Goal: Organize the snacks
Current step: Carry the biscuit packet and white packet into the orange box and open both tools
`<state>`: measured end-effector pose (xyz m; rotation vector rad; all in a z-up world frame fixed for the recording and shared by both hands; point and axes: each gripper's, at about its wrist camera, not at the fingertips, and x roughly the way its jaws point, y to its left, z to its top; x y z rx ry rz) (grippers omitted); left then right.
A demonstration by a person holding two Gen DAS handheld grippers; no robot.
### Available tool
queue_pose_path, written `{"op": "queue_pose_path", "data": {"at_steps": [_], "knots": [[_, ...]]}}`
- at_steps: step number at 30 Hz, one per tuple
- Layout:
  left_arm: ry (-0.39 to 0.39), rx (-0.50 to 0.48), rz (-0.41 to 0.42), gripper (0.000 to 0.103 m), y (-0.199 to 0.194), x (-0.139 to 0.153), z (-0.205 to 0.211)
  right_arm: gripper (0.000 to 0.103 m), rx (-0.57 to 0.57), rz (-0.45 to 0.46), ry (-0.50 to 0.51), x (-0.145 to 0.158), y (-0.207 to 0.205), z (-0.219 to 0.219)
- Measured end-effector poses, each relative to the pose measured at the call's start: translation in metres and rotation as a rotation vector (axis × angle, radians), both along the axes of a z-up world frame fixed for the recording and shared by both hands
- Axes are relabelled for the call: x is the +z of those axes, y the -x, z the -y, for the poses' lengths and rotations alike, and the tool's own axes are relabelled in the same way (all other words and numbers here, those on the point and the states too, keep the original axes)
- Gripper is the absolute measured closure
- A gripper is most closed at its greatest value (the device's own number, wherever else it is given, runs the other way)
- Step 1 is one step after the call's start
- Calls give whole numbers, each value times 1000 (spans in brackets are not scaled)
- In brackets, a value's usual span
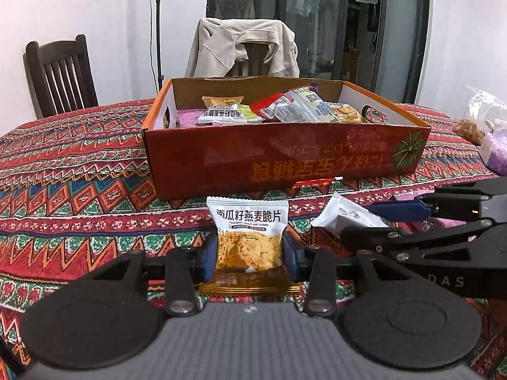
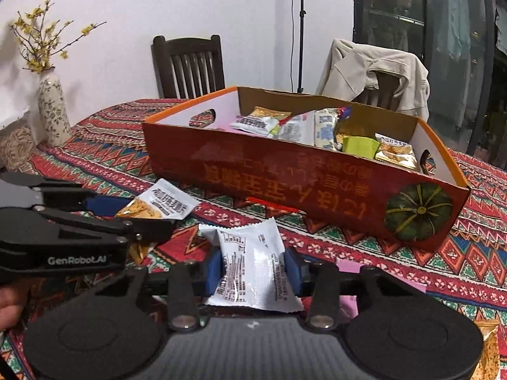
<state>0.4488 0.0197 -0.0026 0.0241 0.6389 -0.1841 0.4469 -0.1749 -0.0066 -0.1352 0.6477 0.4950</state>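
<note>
My left gripper (image 1: 250, 259) is shut on a white and orange oat crisp packet (image 1: 248, 221), its blue pads pressing both sides, just in front of the red cardboard box (image 1: 285, 155). My right gripper (image 2: 253, 269) is shut on a white packet (image 2: 250, 253) that shows its printed back. Each gripper shows in the other's view: the right gripper (image 1: 380, 223) holding the white packet (image 1: 342, 218), the left gripper (image 2: 133, 217) with the oat crisp packet (image 2: 164, 204). The box (image 2: 285, 183) holds several snack packets (image 2: 320, 126).
A patterned cloth (image 1: 79, 174) covers the table. A pink packet (image 2: 348, 267) and a gold packet (image 2: 488, 348) lie near my right gripper. A plastic bag of snacks (image 1: 475, 117) sits at the right, a flowered vase (image 2: 52, 110) at the left. Chairs stand behind, one draped with a jacket (image 1: 244, 47).
</note>
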Motion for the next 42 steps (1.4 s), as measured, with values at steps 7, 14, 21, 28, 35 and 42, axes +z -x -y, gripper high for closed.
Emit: {"op": "queue_pose_path", "data": {"at_steps": [7, 14, 21, 28, 35, 42], "knots": [[42, 20, 34, 62, 45, 39, -3, 63, -14, 67, -59, 33, 32, 14], [97, 76, 93, 62, 157, 54, 11, 62, -49, 148, -106, 60, 127, 67], [125, 103, 22, 62, 201, 45, 31, 62, -126, 59, -126, 33, 188, 113], [112, 81, 44, 62, 202, 53, 43, 62, -140, 71, -153, 30, 200, 125], [107, 59, 65, 62, 164, 66, 38, 62, -134, 70, -161, 33, 182, 127], [55, -7, 151, 62, 39, 107, 27, 62, -78, 142, -169, 78, 84, 130]]}}
